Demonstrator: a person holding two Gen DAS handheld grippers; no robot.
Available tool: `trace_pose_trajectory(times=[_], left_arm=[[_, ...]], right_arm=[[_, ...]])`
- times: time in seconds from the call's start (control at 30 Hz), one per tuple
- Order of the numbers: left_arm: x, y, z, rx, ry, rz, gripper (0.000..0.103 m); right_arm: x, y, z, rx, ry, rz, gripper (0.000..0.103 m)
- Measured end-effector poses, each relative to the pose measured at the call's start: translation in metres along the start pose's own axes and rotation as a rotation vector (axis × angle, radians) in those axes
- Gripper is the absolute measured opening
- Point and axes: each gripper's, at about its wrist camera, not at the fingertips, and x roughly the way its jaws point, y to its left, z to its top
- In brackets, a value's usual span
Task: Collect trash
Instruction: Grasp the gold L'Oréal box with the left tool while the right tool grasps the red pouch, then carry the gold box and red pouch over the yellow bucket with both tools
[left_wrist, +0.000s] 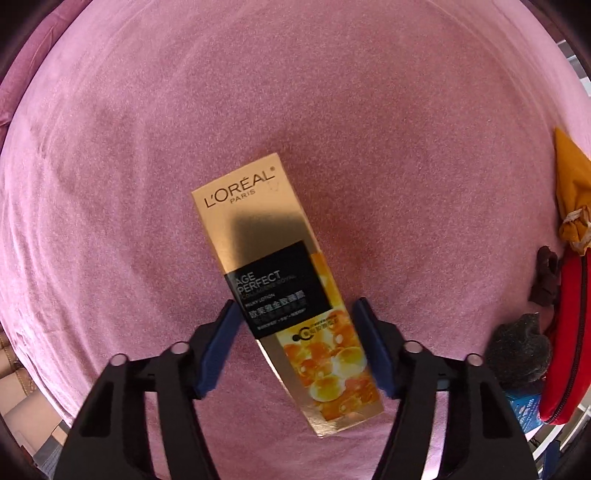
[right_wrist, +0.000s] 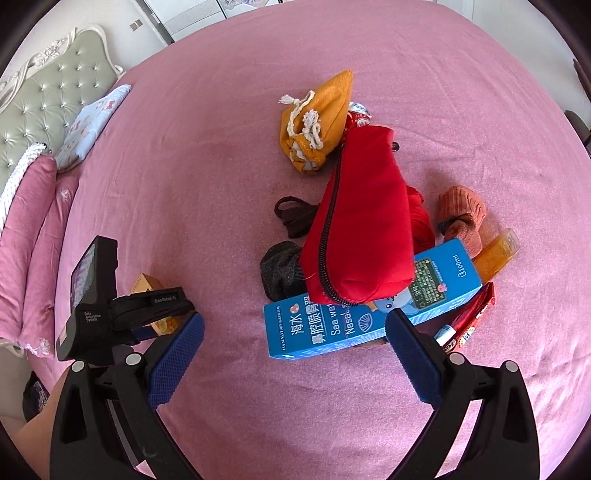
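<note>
The left gripper (left_wrist: 295, 343) points straight down over the gold box (left_wrist: 284, 291), which lies flat on the pink bedspread (left_wrist: 147, 147), on its own to the left of the pile. The box is long and narrow, gold card with "L'ORÉAL PARIS" at its far end, a black label band across the middle and orange-yellow beads printed on the near end. It lies slanted between the blue pads (left_wrist: 218, 350). The left pad looks to meet the box's left edge; on the right a thin strip of cloth seems to show between pad and box, so whether the jaws grip it cannot be told. They stand part open. Bare bedspread lies all round the box, far ahead and to the left.

The right gripper (right_wrist: 293, 350) hangs with jaws wide and nothing between them, just short of the blue carton (right_wrist: 373, 317). On the carton's middle rests a red zip pouch (right_wrist: 362, 221). A grey sock (right_wrist: 280, 269) sits against the pouch's left side, and a dark strap (right_wrist: 291, 218) beyond it. To the right lie a red wrapper (right_wrist: 476, 314), an orange packet (right_wrist: 495, 254) and a rust sock (right_wrist: 461, 214). Farthest is a mustard drawstring bag (right_wrist: 317, 122). The cloth left of the pile is open up to the pillows (right_wrist: 33, 229) and the headboard (right_wrist: 51, 92).
</note>
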Motion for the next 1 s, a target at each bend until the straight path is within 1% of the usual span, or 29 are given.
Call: trace_pose_trajectory(times=[0.03, 0.07, 0.13, 0.23, 0.3, 0.37, 0.47, 0.5, 0.53, 0.57, 0.6, 0.63, 0.7, 0.73, 0.83, 0.87, 0.93, 1.0], left_arm=[[-0.002, 0.0, 0.0, 0.001, -0.003, -0.013, 0.045], [-0.007, 0.001, 0.0, -0.002, -0.001, -0.045, 0.044], [-0.011, 0.0, 0.001, -0.006, 0.011, -0.131, 0.043], [-0.024, -0.011, 0.006, 0.029, -0.004, -0.217, 0.042], [-0.033, -0.021, 0.009, 0.055, -0.018, -0.25, 0.042], [-0.048, -0.037, 0.012, 0.076, -0.03, -0.296, 0.042], [-0.065, -0.056, 0.017, 0.113, -0.045, -0.36, 0.042], [-0.071, -0.062, 0.015, 0.13, -0.05, -0.378, 0.042], [-0.076, -0.067, 0.014, 0.145, -0.053, -0.389, 0.042], [-0.079, -0.07, 0.009, 0.16, -0.055, -0.398, 0.042], [-0.083, -0.074, 0.008, 0.177, -0.054, -0.41, 0.042], [-0.087, -0.077, 0.005, 0.195, -0.054, -0.417, 0.042], [-0.099, -0.078, -0.012, 0.222, -0.052, -0.427, 0.042], [-0.104, -0.079, -0.016, 0.236, -0.048, -0.436, 0.042], [-0.119, -0.08, -0.034, 0.294, -0.042, -0.457, 0.042], [-0.128, -0.067, -0.042, 0.318, -0.039, -0.461, 0.042], [-0.137, -0.068, -0.059, 0.367, -0.021, -0.456, 0.042], [-0.145, -0.065, -0.079, 0.414, -0.019, -0.454, 0.042]], right_arm=[[-0.002, -0.005, 0.002, 0.017, -0.009, -0.004, 0.094], [-0.002, -0.01, 0.004, 0.033, -0.016, -0.005, 0.094], [-0.002, -0.021, 0.011, 0.063, -0.028, -0.017, 0.094], [0.002, -0.035, 0.024, 0.106, -0.04, -0.027, 0.093], [0.008, -0.045, 0.034, 0.136, -0.037, -0.03, 0.091], [0.016, -0.052, 0.044, 0.167, -0.026, -0.012, 0.089], [0.03, -0.058, 0.055, 0.182, 0.004, -0.007, 0.077], [0.035, -0.059, 0.057, 0.187, 0.021, 0.004, 0.067], [0.039, -0.06, 0.058, 0.192, 0.039, 0.023, 0.054], [0.043, -0.06, 0.059, 0.196, 0.065, 0.046, 0.045], [0.047, -0.059, 0.059, 0.202, 0.097, 0.075, 0.023], [0.045, -0.058, 0.057, 0.209, 0.107, 0.098, 0.015], [0.031, -0.052, 0.054, 0.199, 0.081, 0.111, 0.008], [0.023, -0.048, 0.052, 0.186, 0.071, 0.112, 0.007], [-0.007, -0.04, 0.042, 0.182, 0.029, 0.142, 0.005], [-0.017, -0.038, 0.037, 0.185, 0.015, 0.153, 0.005], [-0.039, -0.035, 0.025, 0.193, -0.013, 0.168, 0.005], [-0.06, -0.034, 0.01, 0.197, -0.037, 0.168, 0.005]])
